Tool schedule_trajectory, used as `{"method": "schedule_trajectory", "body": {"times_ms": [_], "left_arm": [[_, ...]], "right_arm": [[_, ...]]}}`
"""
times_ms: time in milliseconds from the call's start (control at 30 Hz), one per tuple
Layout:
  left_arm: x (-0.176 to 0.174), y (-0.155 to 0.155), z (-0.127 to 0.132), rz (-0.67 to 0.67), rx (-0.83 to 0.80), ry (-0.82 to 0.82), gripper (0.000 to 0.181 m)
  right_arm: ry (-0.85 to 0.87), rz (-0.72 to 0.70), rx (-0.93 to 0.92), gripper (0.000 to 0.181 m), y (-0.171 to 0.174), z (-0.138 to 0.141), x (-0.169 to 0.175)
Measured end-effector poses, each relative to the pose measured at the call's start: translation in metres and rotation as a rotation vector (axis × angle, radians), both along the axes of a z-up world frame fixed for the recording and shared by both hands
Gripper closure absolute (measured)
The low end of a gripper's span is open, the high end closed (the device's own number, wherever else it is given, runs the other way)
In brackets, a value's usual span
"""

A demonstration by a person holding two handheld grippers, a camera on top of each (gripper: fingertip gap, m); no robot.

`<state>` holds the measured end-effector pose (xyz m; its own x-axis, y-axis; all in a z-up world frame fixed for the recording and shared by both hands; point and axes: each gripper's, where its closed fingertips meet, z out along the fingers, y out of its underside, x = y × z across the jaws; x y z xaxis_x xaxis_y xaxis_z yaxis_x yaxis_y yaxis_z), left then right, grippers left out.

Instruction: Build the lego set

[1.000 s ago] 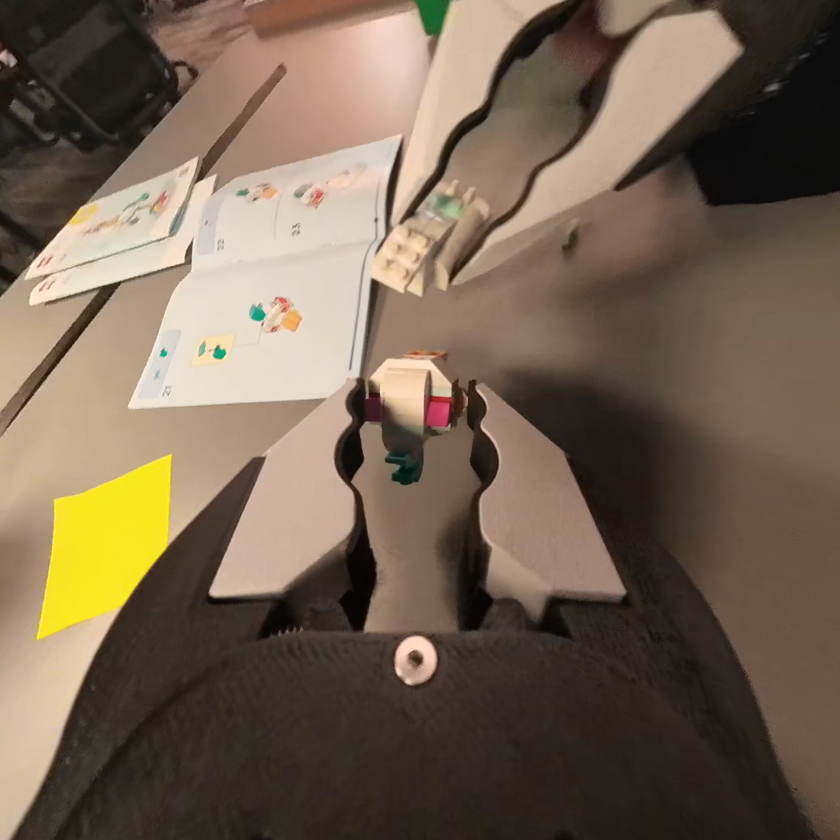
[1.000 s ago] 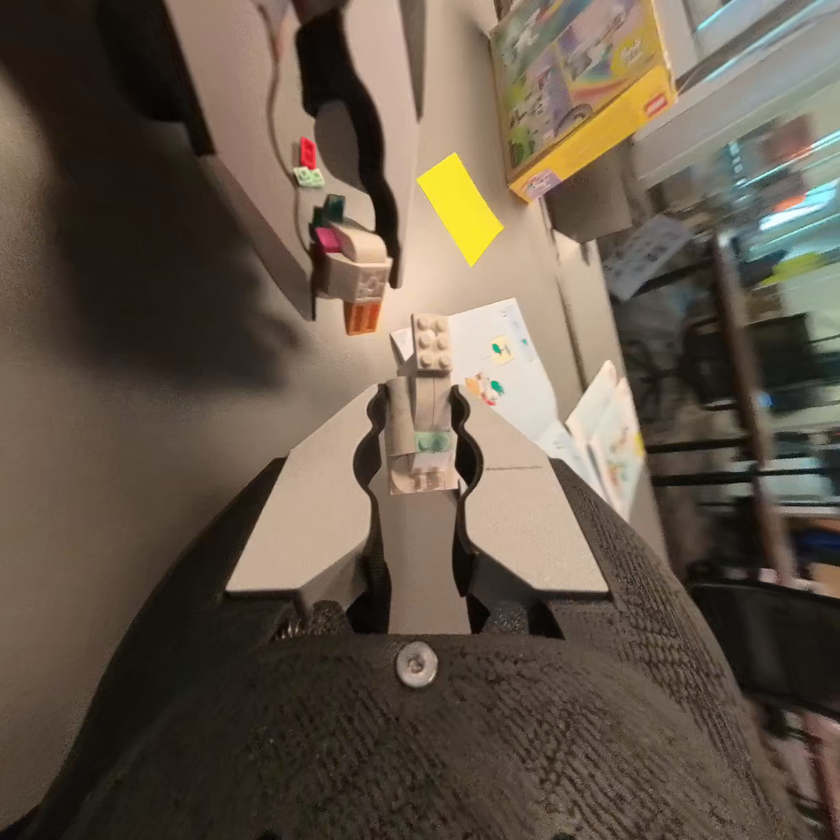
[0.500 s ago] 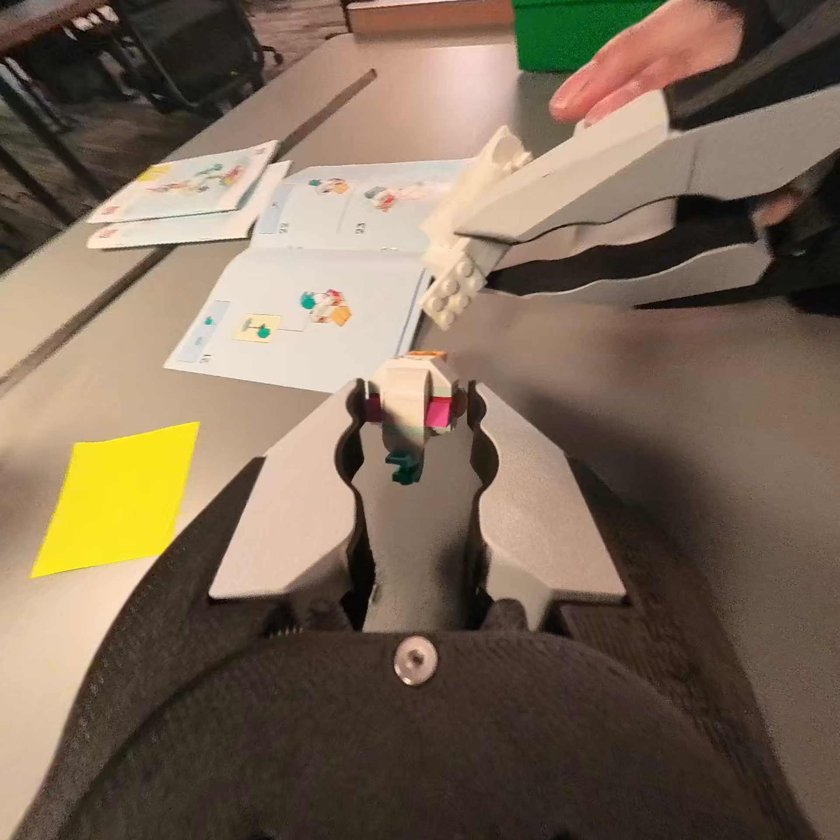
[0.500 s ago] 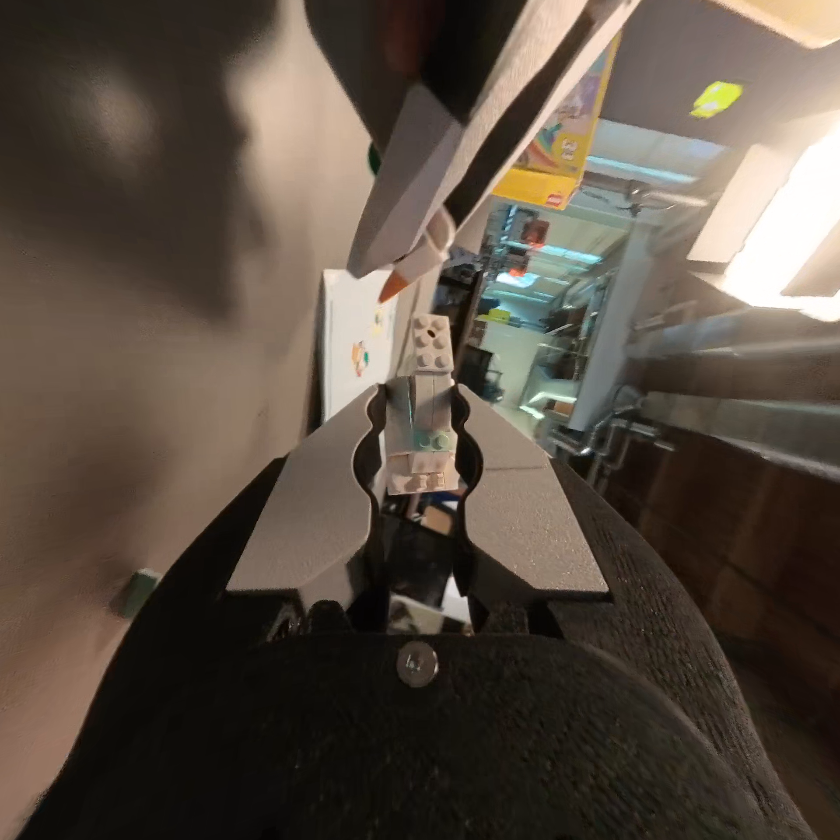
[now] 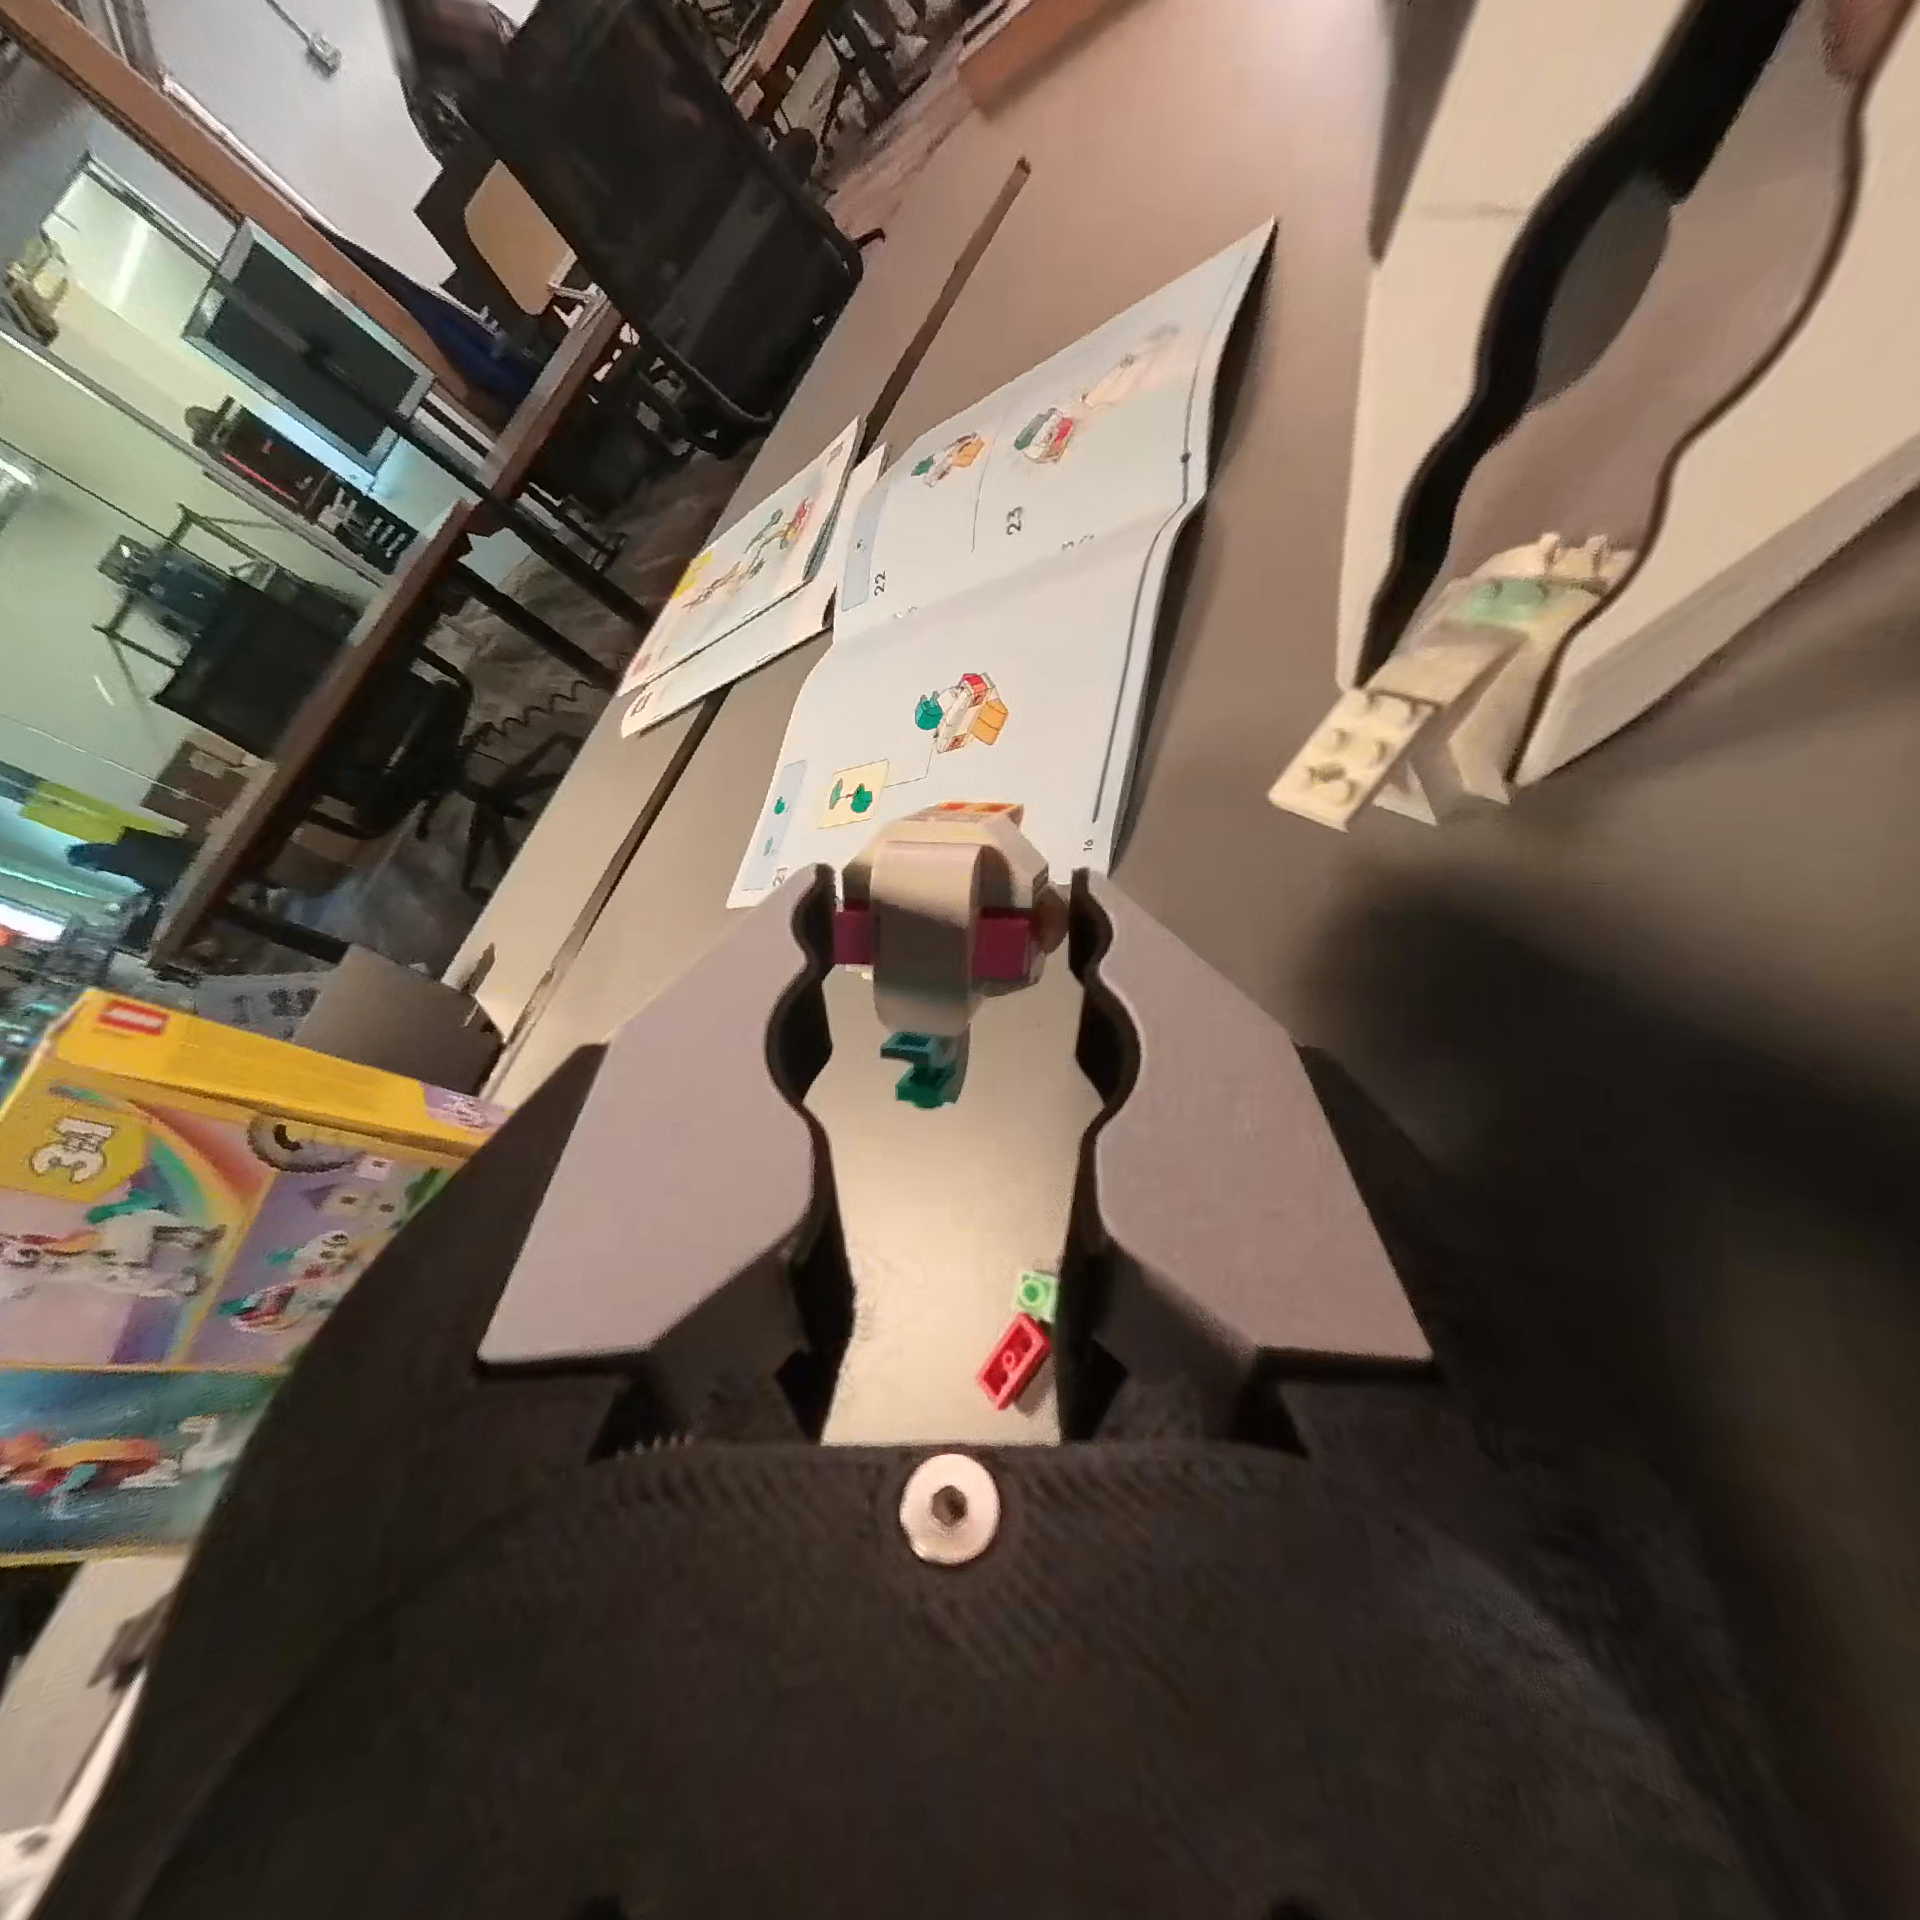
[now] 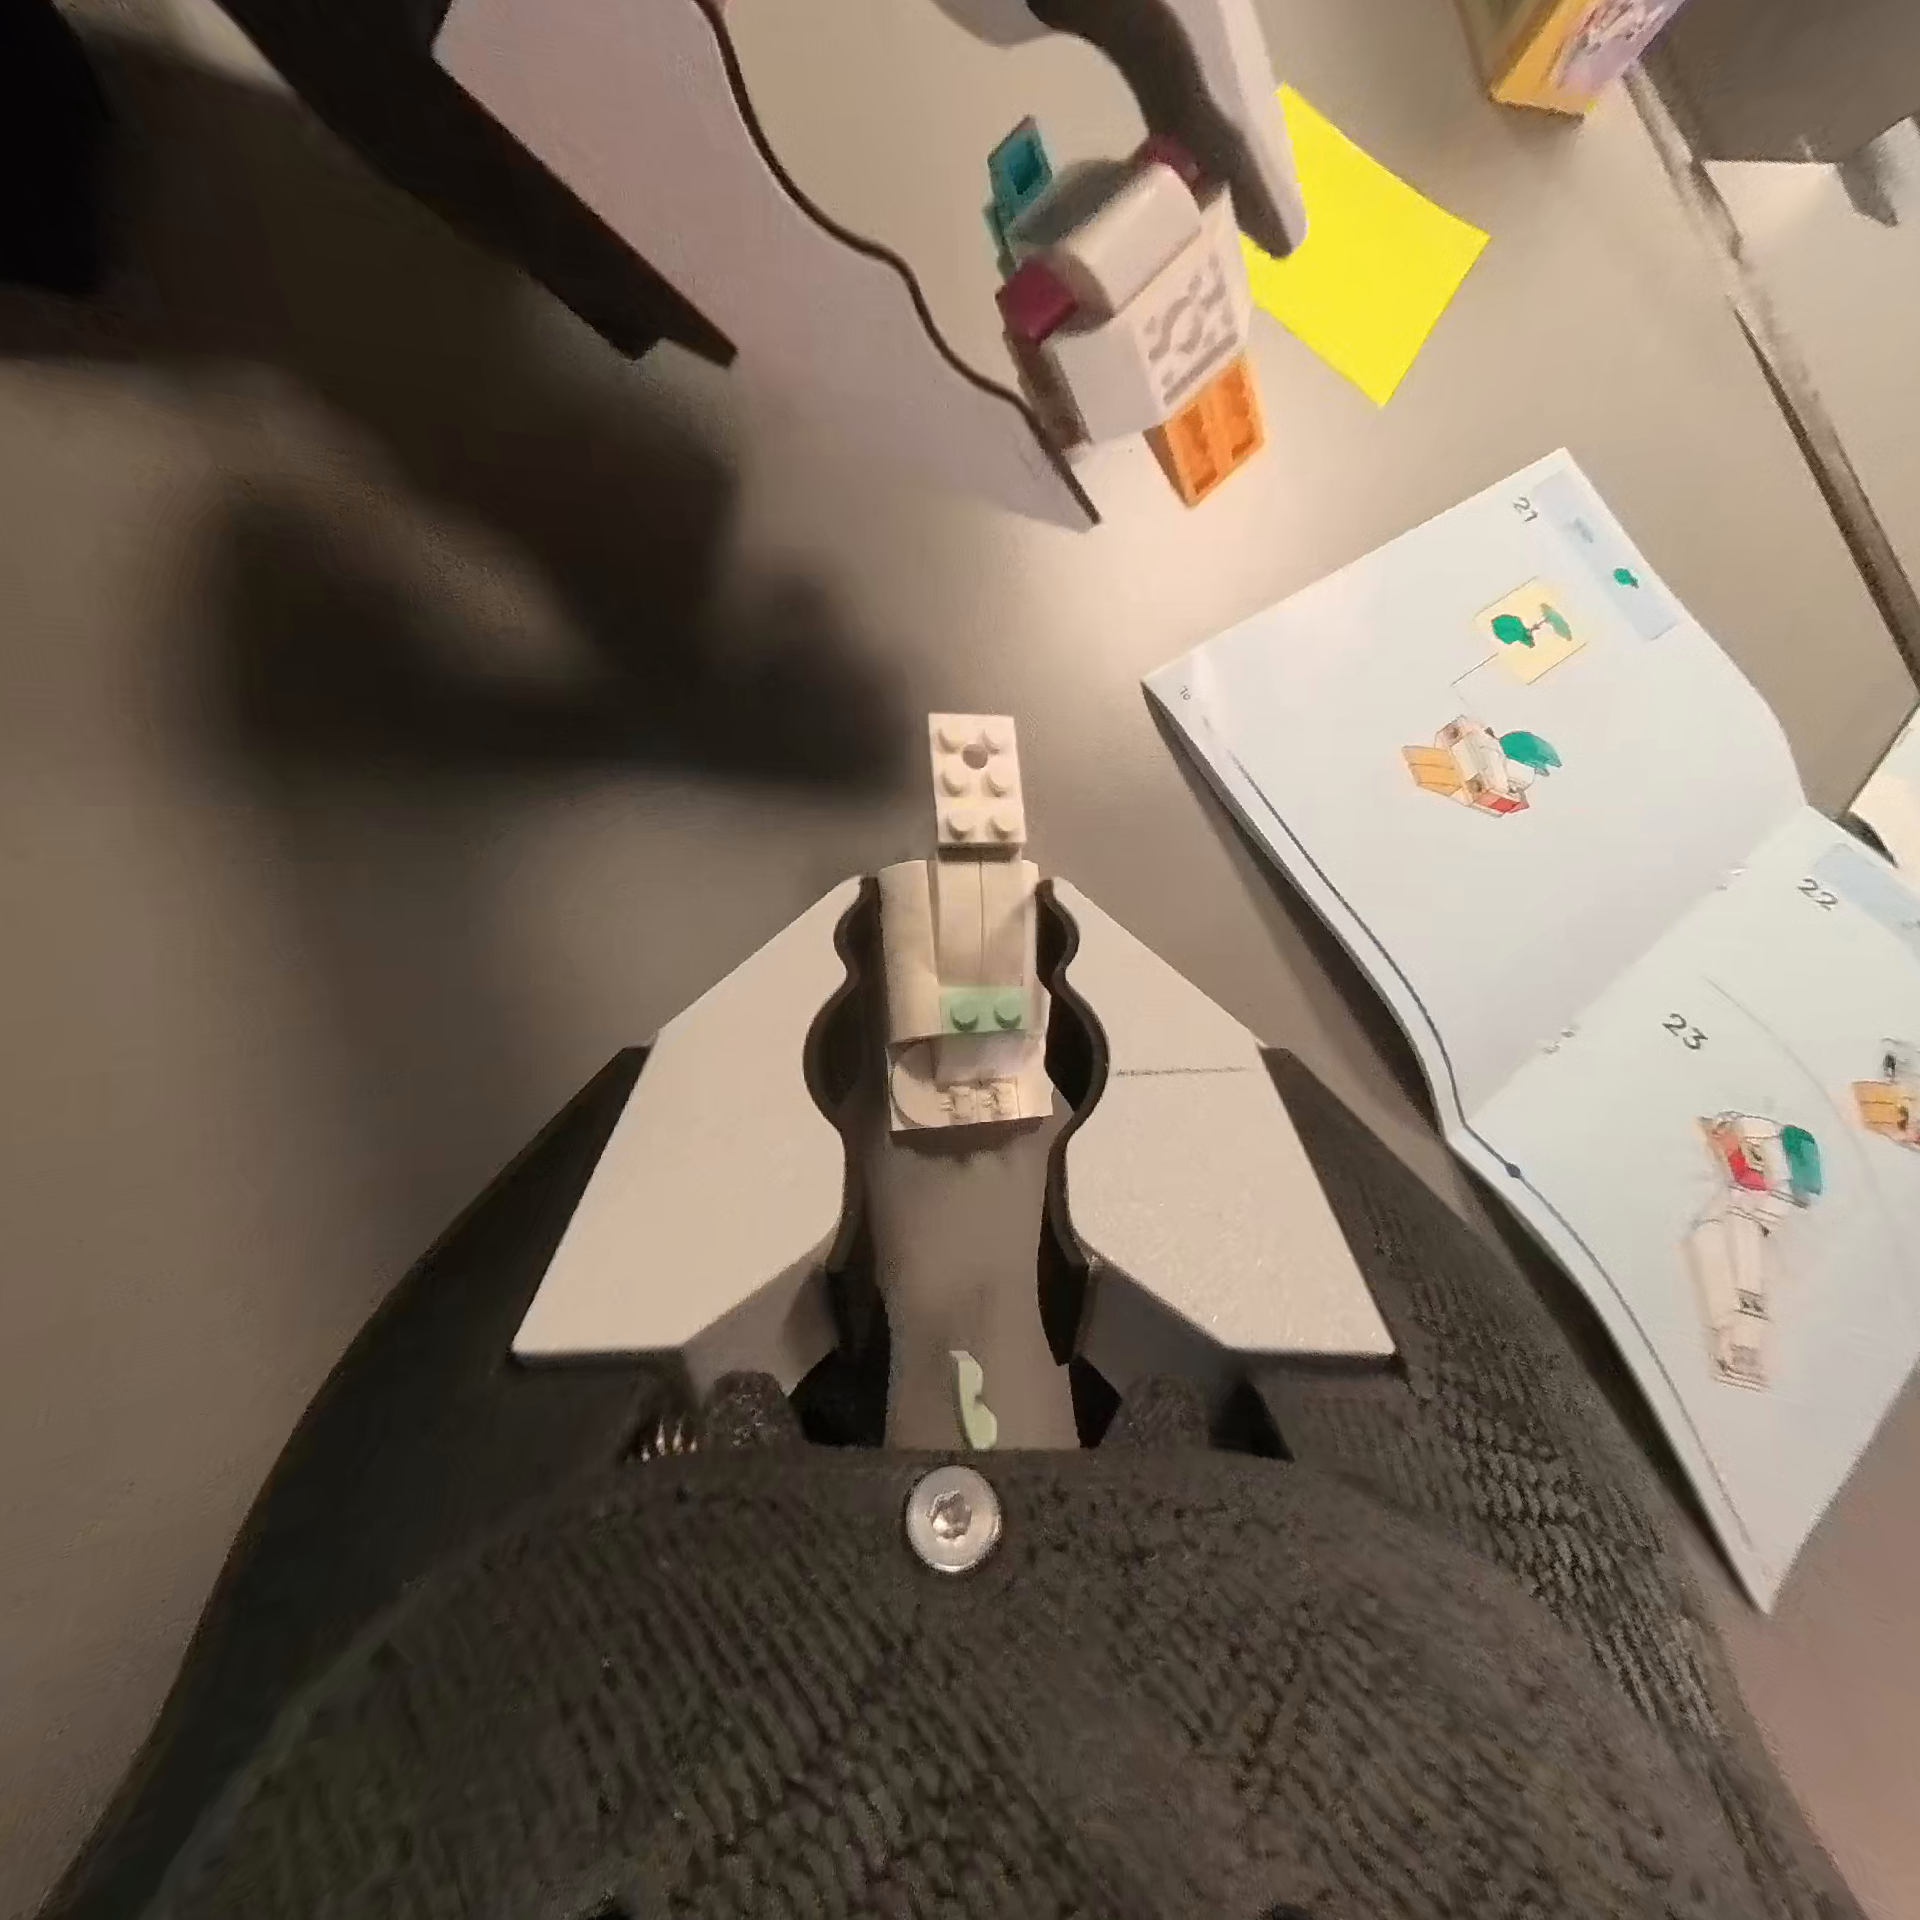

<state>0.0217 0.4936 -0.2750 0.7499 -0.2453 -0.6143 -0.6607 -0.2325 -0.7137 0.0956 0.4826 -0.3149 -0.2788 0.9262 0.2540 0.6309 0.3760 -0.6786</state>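
Left wrist view. Left claw: closed on the head sub-assembly, a white rounded block with magenta side pieces, orange top and teal clip, held clear of the grey counter. Right claw, farther off: gripping the white neck sub-assembly. Loose red plate and light green stud lie on the counter beneath. Open instruction booklet and set box nearby.

Right wrist view. Right claw: clamped on the neck sub-assembly, its studded plate projecting forward. Head sub-assembly hangs ahead, well apart. Yellow note beyond.

Handling, judged: light, rigid, slick plastic; joints may pop apart, so grip flat sides.

Obscured: head's underside sockets blurred; small pale green piece is partly hidden.
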Motion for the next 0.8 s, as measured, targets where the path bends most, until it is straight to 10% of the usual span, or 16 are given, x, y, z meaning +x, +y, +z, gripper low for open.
{"method": "schedule_trajectory", "body": {"times_ms": [367, 567, 800], "left_arm": [[0.020, -0.007, 0.015, -0.138, 0.034, -0.166, 0.137], [0.022, -0.006, 0.016, -0.110, 0.076, 0.021, 0.138], [0.032, -0.006, 0.012, -0.129, 0.075, 0.114, 0.138]], "right_arm": [[0.183, -0.024, -0.124, 0.130, -0.003, 0.035, -0.010], [0.442, -0.324, -0.416, 0.127, 0.016, 0.077, -0.033], [0.402, -0.279, -0.248, 0.125, -0.005, 0.070, -0.049]]}}
